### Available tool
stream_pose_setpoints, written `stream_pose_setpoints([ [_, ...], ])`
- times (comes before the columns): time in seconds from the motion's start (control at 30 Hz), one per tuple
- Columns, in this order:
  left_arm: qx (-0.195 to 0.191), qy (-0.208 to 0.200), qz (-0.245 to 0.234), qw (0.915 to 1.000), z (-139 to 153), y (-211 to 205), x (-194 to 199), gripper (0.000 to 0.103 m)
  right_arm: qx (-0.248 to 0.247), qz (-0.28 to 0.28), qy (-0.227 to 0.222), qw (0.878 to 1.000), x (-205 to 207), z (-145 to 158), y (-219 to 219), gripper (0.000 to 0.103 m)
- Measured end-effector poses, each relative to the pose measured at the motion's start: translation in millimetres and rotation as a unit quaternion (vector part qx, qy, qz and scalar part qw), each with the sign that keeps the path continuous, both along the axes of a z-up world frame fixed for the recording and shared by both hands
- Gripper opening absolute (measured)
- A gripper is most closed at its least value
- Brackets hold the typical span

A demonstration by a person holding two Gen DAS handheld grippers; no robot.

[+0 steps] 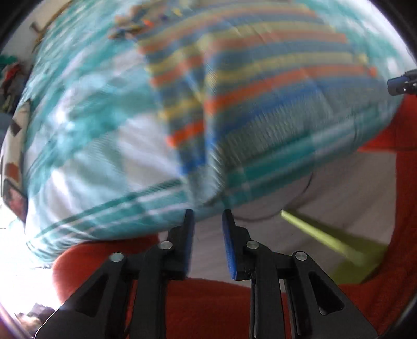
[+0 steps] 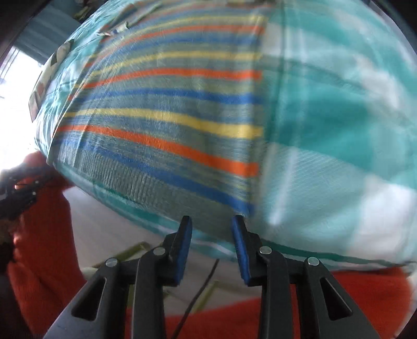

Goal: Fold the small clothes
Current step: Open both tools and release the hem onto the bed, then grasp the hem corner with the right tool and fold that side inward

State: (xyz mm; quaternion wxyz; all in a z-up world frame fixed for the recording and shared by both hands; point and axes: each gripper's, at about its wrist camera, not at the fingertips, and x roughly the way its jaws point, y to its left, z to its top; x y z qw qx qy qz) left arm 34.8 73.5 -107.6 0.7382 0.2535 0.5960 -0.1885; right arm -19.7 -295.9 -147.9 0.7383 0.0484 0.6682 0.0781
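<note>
Item: small knitted garment with grey-green ground and horizontal stripes in orange, blue and yellow (image 2: 166, 125), lying spread on a bed cover of teal-and-white checked cloth (image 2: 338, 109); its ribbed grey hem runs along the cover's near edge. In the left wrist view the same garment (image 1: 260, 86) shows a raised lengthwise fold down its middle, heavily blurred. Left gripper (image 1: 207, 216): black frame, blue pads, jaws partly apart with a clear gap; nothing between them, tips just above the near edge of the cover and clear of the cloth. Right gripper (image 2: 211, 221): same build, jaws partly apart, nothing held; tips poised just over the ribbed hem near the garment's right corner, contact with it not certain. Both tools point steeply downward. Person: orange-red fleece sleeve and torso (image 2: 39, 229) fills the lower margins of both views. Beneath the cover's edge: pale floor (image 1: 338, 187) with a yellow-green bar (image 1: 320, 234) on it. A thin dark cable (image 2: 200, 294) hangs below the right gripper. Far end of the bed: small patterned items (image 1: 130, 23), too blurred to identify.
</note>
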Motion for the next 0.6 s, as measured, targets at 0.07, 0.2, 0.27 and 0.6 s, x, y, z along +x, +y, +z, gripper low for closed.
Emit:
stream_pose_setpoints([
  [0.07,-0.049,-0.040,0.037,0.9973,34.1,5.7,18.6,0.065,-0.030,0.015,-0.054,0.998,16.2,36.5,-6.4,0.034],
  [0.2,-0.166,-0.130,0.102,0.9721,86.9,-12.0,59.1,0.084,-0.073,0.034,-0.207,0.975,88.2,103.4,-7.2,0.070],
  [0.27,-0.193,-0.133,0.129,0.9635,89.8,-30.5,69.7,0.084,-0.083,0.067,-0.247,0.963,144.1,100.7,11.6,0.070],
  [0.6,-0.167,-0.070,0.175,0.9678,47.8,-24.5,45.6,0.083,-0.070,0.050,-0.225,0.970,283.6,-18.3,21.5,0.044],
])
